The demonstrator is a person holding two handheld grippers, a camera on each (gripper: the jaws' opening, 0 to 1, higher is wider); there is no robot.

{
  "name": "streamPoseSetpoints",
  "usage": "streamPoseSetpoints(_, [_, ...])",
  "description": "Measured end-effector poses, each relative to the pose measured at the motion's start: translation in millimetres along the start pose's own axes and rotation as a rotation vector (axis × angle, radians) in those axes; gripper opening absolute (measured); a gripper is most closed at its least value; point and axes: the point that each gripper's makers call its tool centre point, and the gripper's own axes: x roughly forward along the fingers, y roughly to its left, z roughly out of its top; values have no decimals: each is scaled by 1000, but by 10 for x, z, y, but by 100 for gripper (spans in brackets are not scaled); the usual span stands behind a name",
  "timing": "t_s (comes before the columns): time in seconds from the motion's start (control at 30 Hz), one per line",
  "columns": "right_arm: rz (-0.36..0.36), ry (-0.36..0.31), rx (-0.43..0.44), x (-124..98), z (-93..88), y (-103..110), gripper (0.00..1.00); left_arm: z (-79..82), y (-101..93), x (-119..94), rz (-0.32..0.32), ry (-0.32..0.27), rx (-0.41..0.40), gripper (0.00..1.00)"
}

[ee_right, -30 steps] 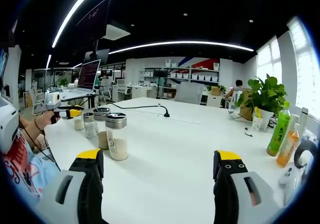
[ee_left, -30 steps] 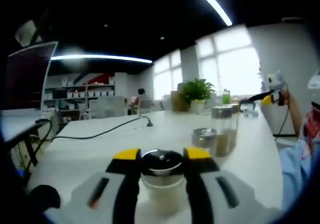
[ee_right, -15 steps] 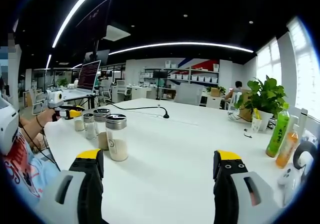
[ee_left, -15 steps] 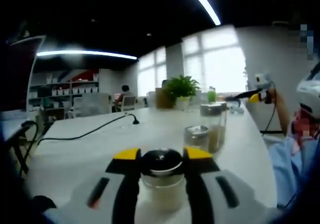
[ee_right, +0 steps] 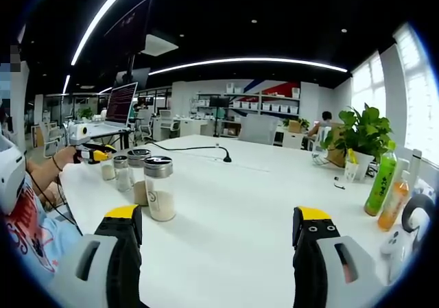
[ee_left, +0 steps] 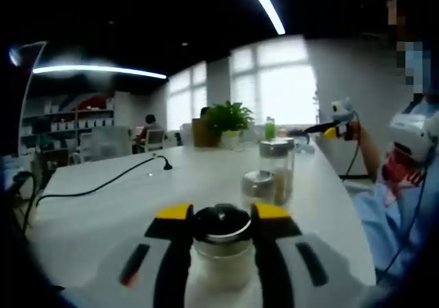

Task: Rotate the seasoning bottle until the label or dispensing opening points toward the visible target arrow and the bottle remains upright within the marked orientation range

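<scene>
We have the seasoning bottle (ee_left: 221,243) upright on the white table (ee_left: 123,205), clamped between the yellow-tipped jaws of our left gripper (ee_left: 221,215), which hold it just under its dark lid. Beyond it stand a short jar (ee_left: 259,188) and a taller jar (ee_left: 276,167), close together. Our right gripper (ee_right: 219,219) hovers above the table with jaws spread wide, nothing between them; a green drink bottle (ee_right: 381,178) stands to its right

White table (ee_right: 233,205) carried a black cable (ee_right: 199,147), a potted plant (ee_right: 360,138) near its far right edge, and a green bottle (ee_right: 381,182) just beside an orange bottle (ee_right: 396,202). An open laptop (ee_right: 116,109) stood on a desk at left. Shelving (ee_right: 240,105) lined the back wall.
</scene>
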Motion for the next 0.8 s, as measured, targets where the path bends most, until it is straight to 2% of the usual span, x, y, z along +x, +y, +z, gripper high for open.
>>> streamPoseSetpoints(0.23, [3,1,0,1,-2,5,94,0,-14,-3,-3,-4,1,35])
streamPoseSetpoints(0.4, [2,3,2,0,-8,-1,94,13,-16,-22,34,-17,-7,37])
streamPoseSetpoints(0.67, [5,8,6,11,-20,-5,94,113,-5,-127,170,-53,1,55])
streamPoseSetpoints(0.8, [4,4,5,5,-11,-7,94,169,-39,-184,263,-60,2,55])
